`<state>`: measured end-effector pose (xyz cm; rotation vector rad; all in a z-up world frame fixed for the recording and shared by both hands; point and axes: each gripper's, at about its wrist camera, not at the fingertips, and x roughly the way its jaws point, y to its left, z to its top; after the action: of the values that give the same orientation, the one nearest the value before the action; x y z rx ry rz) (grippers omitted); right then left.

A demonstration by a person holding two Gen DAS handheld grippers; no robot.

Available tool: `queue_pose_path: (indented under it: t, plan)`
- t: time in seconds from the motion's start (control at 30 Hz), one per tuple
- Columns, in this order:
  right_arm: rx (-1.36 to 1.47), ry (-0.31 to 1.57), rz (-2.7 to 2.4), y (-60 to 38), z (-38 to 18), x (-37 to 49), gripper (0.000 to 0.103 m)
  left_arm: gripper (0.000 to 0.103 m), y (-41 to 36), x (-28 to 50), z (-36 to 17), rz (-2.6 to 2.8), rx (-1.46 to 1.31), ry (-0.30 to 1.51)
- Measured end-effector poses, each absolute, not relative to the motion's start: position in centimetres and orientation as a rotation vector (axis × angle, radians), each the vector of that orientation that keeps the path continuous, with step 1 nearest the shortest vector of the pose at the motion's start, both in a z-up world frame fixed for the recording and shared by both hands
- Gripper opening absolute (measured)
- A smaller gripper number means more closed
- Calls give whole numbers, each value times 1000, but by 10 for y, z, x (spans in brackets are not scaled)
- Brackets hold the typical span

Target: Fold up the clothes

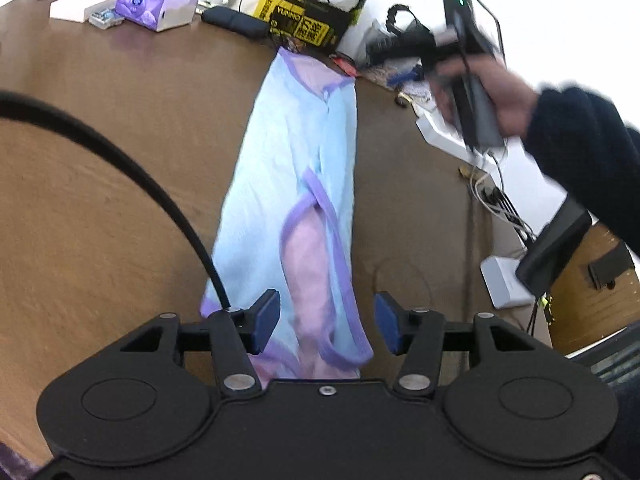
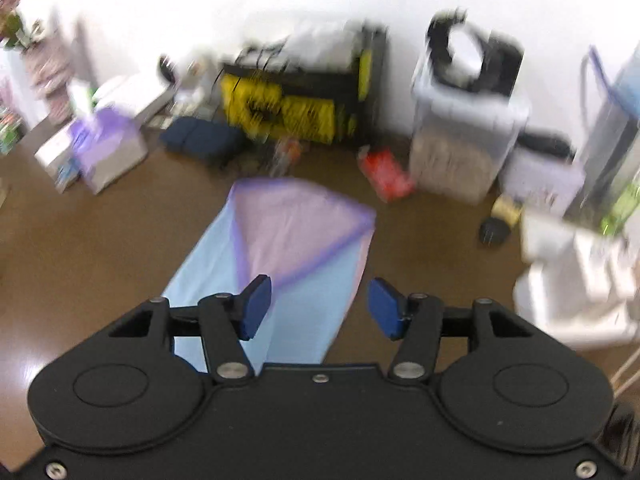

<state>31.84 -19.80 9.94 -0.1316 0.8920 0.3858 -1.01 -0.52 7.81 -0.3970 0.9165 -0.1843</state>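
Observation:
A light blue garment [image 1: 288,152] with purple trim and a pink inner side lies folded into a long narrow strip on the brown table [image 1: 120,92]. My left gripper [image 1: 326,322] hovers open over its near end, where a purple-edged opening shows; the blue pads stand apart with cloth below them, not pinched. In the blurred right wrist view my right gripper [image 2: 320,308] is open above the garment [image 2: 296,224], at the end with the pink triangle. A person's hand [image 1: 508,100] in a dark sleeve holds the other gripper's body at the upper right of the left wrist view.
Clutter lines the table's far edge: a purple tissue box [image 1: 156,4], a dark case [image 1: 236,22], a yellow-black box [image 1: 308,16], a white power strip with cables [image 1: 452,140]. A clear bin [image 2: 464,128] and red packet [image 2: 386,174] sit right. A black cable [image 1: 120,168] crosses left.

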Motion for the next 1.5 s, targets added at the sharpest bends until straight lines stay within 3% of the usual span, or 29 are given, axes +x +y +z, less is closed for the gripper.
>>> queue_pose_path:
  t: [0.13, 0.2, 0.4, 0.47, 0.53, 0.57, 0.7, 0.8, 1.0, 1.27, 1.37, 1.43, 1.5]
  plan:
    - [-116, 935, 393, -178, 77, 321, 32, 52, -1, 7, 85, -177, -355, 927]
    - [-107, 983, 378, -166, 66, 328, 1, 52, -2, 11, 88, -178, -335, 929]
    - [-123, 965, 455, -132, 58, 327, 6, 52, -8, 7, 90, -191, -272, 958]
    - [-100, 962, 443, -134, 59, 325, 44, 52, -9, 8, 90, -197, -253, 966]
    - [-78, 928, 423, -141, 67, 318, 68, 52, -9, 8, 91, -201, -232, 970]
    - [-69, 896, 406, -149, 75, 310, 69, 52, -7, 9, 91, -199, -227, 969]
    - [-43, 889, 451, -182, 95, 273, 67, 52, 1, 18, 91, -197, -251, 965]
    - [-126, 911, 567, -194, 102, 218, 59, 52, 4, 37, 90, -215, -289, 963]
    - [-264, 969, 694, -190, 91, 100, 55, 52, 0, 99, 89, -299, -406, 974]
    - [-296, 961, 667, -169, 76, 35, 44, 51, -68, 157, 67, -360, -113, 1032]
    - [-301, 947, 653, -164, 77, 27, 36, 37, -83, 160, 57, -317, 5, 1040]
    - [-314, 940, 643, -161, 77, 24, 31, 9, -81, 164, 46, -284, 9, 1077]
    - [-324, 938, 620, -159, 75, 24, 22, 6, -74, 166, 42, -288, -28, 1088]
